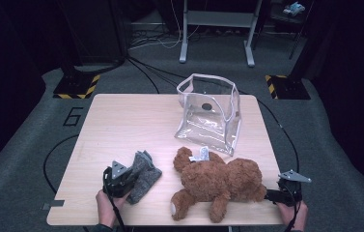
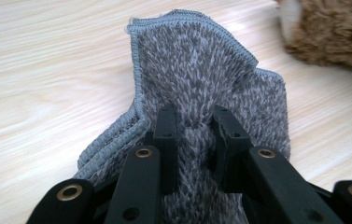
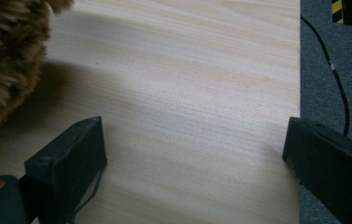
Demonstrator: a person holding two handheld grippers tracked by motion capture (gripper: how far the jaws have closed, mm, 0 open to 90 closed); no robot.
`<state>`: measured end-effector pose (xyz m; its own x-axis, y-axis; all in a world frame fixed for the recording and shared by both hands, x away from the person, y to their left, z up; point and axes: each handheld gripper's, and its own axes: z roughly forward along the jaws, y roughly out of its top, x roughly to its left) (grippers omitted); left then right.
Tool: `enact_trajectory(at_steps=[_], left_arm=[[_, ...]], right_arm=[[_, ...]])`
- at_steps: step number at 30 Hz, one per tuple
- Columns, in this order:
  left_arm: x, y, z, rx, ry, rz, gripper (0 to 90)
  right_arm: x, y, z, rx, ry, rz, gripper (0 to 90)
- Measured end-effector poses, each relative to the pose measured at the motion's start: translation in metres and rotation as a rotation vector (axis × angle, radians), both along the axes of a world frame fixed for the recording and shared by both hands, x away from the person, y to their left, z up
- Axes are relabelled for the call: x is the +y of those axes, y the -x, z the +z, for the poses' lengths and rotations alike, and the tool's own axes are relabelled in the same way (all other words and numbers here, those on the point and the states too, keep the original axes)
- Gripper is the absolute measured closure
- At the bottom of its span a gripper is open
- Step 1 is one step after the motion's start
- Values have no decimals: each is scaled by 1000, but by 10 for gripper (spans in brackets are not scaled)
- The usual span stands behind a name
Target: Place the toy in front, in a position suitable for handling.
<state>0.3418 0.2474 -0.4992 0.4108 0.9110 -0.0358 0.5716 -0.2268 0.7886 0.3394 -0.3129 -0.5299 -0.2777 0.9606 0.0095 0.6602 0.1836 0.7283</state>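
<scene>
A grey knitted cloth lies bunched on the wooden table at the front left. My left gripper is shut on it. In the left gripper view the two black jaws pinch a fold of the grey cloth between the pads of the left gripper. A brown teddy bear lies on its side at the front middle, with its fur at the edge of both gripper views. My right gripper sits just right of the bear. In its own view the right gripper stands open over bare wood.
A clear plastic bag with white trim stands open at the back middle of the table, just beyond the bear's head. The table's right edge runs close to my right gripper, with grey carpet and a cable beyond it.
</scene>
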Motion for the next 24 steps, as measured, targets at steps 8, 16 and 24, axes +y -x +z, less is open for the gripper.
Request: enact_trajectory(at_steps=[8, 16, 24], left_arm=[[27, 6, 4, -2, -13, 64, 737], [59, 10, 0, 6, -6, 148, 719], [74, 6, -15, 60, 7, 186, 596]], right_arm=[[0, 0, 0, 0, -1, -1, 55], [2, 0, 0, 4, 2, 46, 36], [2, 0, 0, 3, 2, 44, 36]])
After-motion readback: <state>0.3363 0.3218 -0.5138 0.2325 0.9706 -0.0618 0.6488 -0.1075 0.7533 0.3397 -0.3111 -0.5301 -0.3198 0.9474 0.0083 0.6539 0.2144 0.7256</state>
